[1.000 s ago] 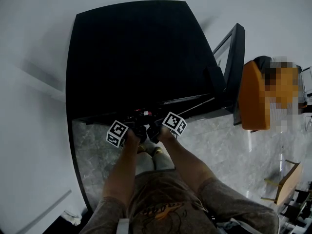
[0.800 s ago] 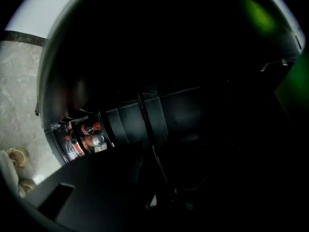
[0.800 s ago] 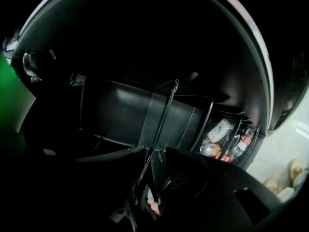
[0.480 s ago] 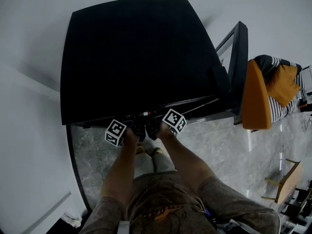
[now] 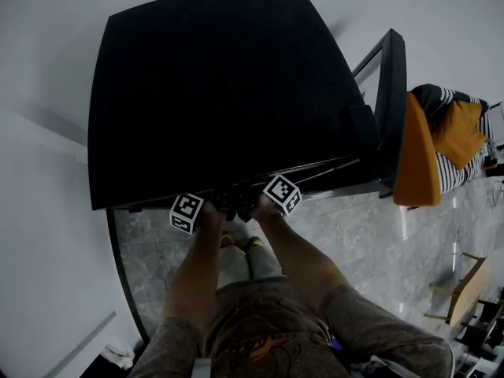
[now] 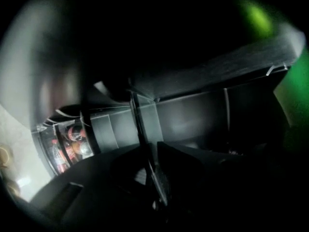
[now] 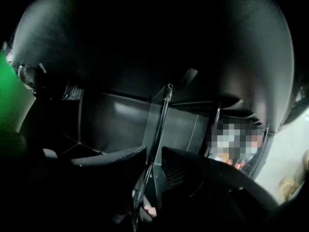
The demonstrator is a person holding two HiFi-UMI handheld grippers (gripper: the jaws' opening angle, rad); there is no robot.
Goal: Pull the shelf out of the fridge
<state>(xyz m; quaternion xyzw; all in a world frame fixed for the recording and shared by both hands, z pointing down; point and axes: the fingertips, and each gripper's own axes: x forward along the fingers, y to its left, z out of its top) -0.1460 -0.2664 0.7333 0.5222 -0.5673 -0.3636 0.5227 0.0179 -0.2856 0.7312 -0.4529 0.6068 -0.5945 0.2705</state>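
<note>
From above, the black fridge (image 5: 220, 85) stands with its door (image 5: 390, 101) swung open at the right. Both arms reach in under its front edge, and only the marker cubes show: left (image 5: 187, 213), right (image 5: 282, 194). Inside it is dark. The glass shelf (image 6: 140, 124) runs edge-on between the jaws of my left gripper (image 6: 149, 158), which have just been closing and now press on it. In the right gripper view the same shelf (image 7: 159, 124) passes between the jaws of my right gripper (image 7: 153, 163), which sit tight against its front edge.
Bottles (image 6: 67, 146) stand in a compartment at the left of the left gripper view. An orange chair (image 5: 417, 156) with a striped cloth (image 5: 457, 132) is beside the open door. A wooden chair (image 5: 465, 290) stands on the marble floor (image 5: 362, 235) at the right.
Both marker cubes have slid a little up the picture, closer under the fridge's front edge. The fridge top fills more of the head view.
</note>
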